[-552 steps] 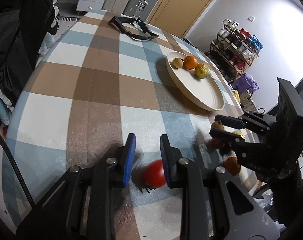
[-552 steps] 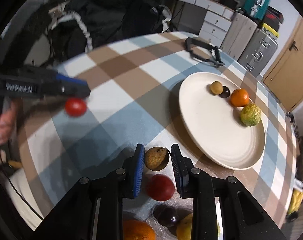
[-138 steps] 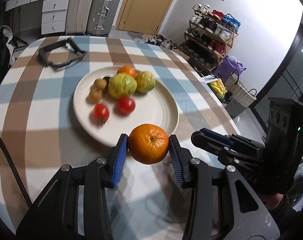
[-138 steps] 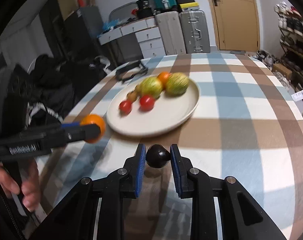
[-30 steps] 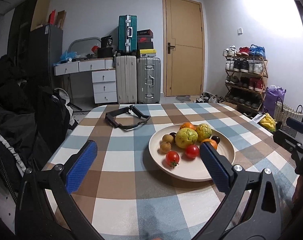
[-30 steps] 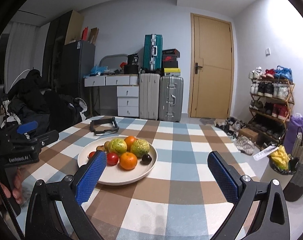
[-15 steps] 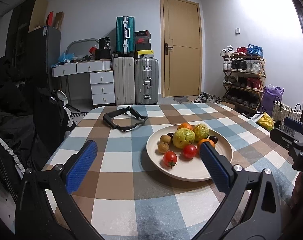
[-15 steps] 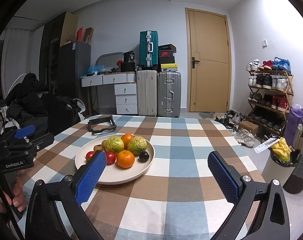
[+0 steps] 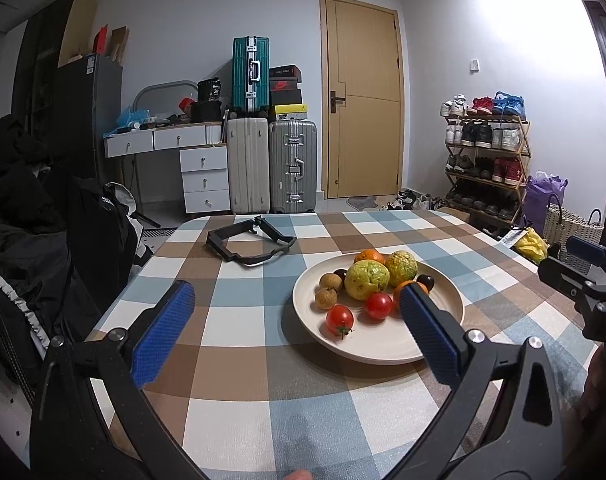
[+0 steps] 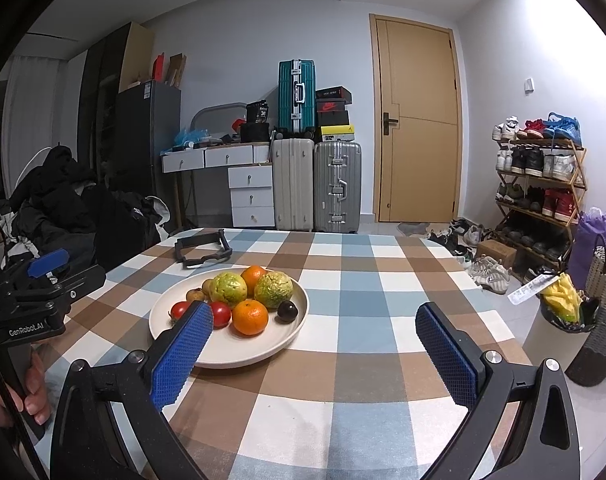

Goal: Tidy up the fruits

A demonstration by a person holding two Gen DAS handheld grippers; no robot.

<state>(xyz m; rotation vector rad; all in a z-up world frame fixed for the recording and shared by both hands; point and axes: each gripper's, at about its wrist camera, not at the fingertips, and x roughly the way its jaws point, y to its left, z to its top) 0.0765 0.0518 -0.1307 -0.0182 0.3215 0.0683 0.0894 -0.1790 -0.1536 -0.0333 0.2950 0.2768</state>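
Observation:
A cream plate (image 9: 443, 344) (image 10: 291, 336) on the checked tablecloth holds the fruit: two green-yellow guavas (image 9: 367, 275) (image 10: 274, 289), two oranges (image 10: 250, 317), two red tomatoes (image 9: 339, 318), small brown fruits (image 9: 326, 297) and a dark plum (image 10: 288, 311). My left gripper (image 9: 295, 312) is wide open and empty, held back over the near table edge. My right gripper (image 10: 315, 332) is wide open and empty, also near the front edge. Each gripper shows at the side of the other's view.
A black strap frame (image 9: 250, 245) lies on the table behind the plate. Dark coats hang on a chair (image 9: 43, 240) at the left. Suitcases (image 9: 271, 168), a drawer desk, a door and a shoe rack (image 9: 487, 160) stand beyond the table.
Both grippers stay wide open and empty; they have drifted only slightly, and the plate sits a little lower in both views than a second ago.

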